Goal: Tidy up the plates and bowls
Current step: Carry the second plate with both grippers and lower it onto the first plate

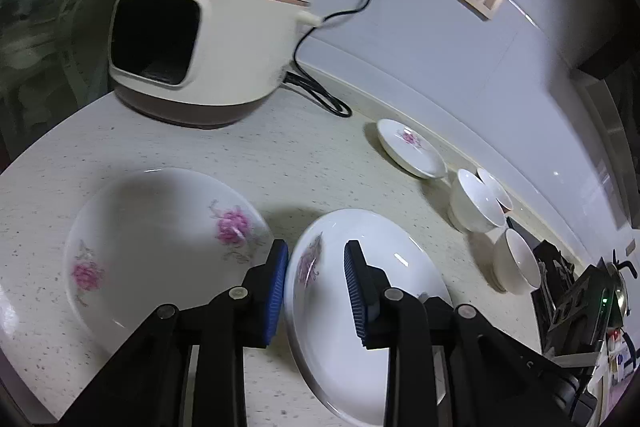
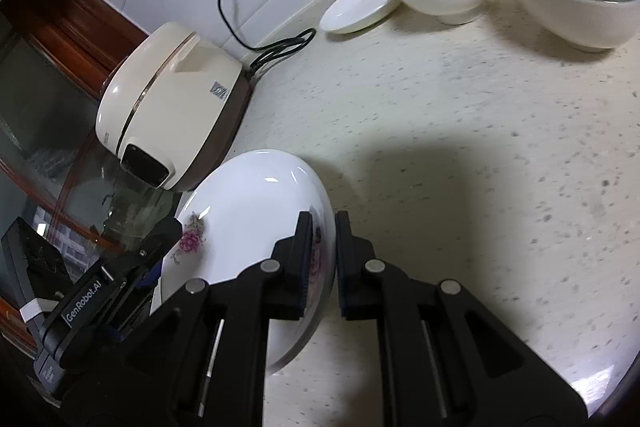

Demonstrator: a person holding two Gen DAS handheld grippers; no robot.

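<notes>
The left gripper (image 1: 316, 267) is wide open around the rim of a flowered plate (image 1: 384, 299), one pad inside it and one outside. The right gripper (image 2: 324, 259) is closed narrow on the other rim of this plate (image 2: 256, 211). A second plate (image 1: 160, 239) lies beside it on the counter (image 1: 280, 155), near the rice cooker (image 1: 208, 23)

White lettering reading "GenRobot.AI" runs along the black body of the left claw (image 2: 154, 273), seen from the right wrist view. The cream and brown rounded rice cooker (image 1: 208, 27) carries a small grey brand word near the top of its lid, too blurred and mirrored to read. A dark label on its side in the right wrist view is also illegible.
</notes>
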